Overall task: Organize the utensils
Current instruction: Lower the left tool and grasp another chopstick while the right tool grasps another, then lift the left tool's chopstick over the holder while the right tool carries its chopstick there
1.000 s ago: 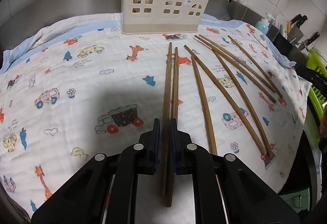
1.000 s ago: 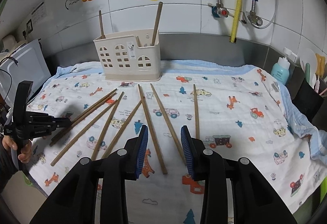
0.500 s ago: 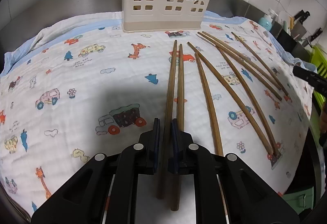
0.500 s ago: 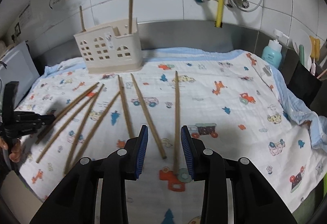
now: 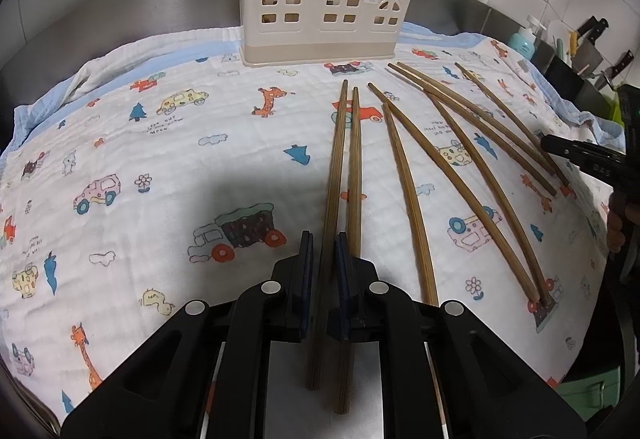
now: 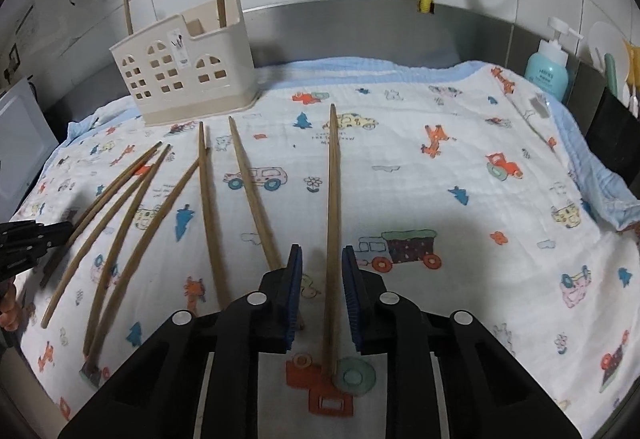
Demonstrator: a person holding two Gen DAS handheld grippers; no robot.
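Between the jaws of the right gripper [image 6: 322, 293] lies a single chopstick [image 6: 333, 223], flat on the printed cloth [image 6: 460, 167] and running straight ahead from the gap towards the wall; the jaws are closing, yet a sliver of cloth shows on each side of the stick, so the pads do not seem to press it; to do this well, I judge the jaws should stay square to the stick and low enough to catch wood rather than a fold of cloth, closing near the thick end so it does not swing once lifted; just to the left of these jaws lie two more chopsticks, and further left a loose fan of four.

The left gripper [image 5: 322, 271] has its jaws almost together on one chopstick [image 5: 335, 175], whose butt end passes back beneath the gripper body; a second chopstick [image 5: 354, 175] runs just outside the right jaw, touching or nearly touching the first, and I cannot tell whether it is caught too; it should be left behind or gripped squarely, not dragged half-held.

Ahead of both grippers, at the far edge of the cloth on the worktop, stands the cream holder [image 6: 184, 67] with two sticks already upright in it; that is where, I judge, the gathered ones belong.
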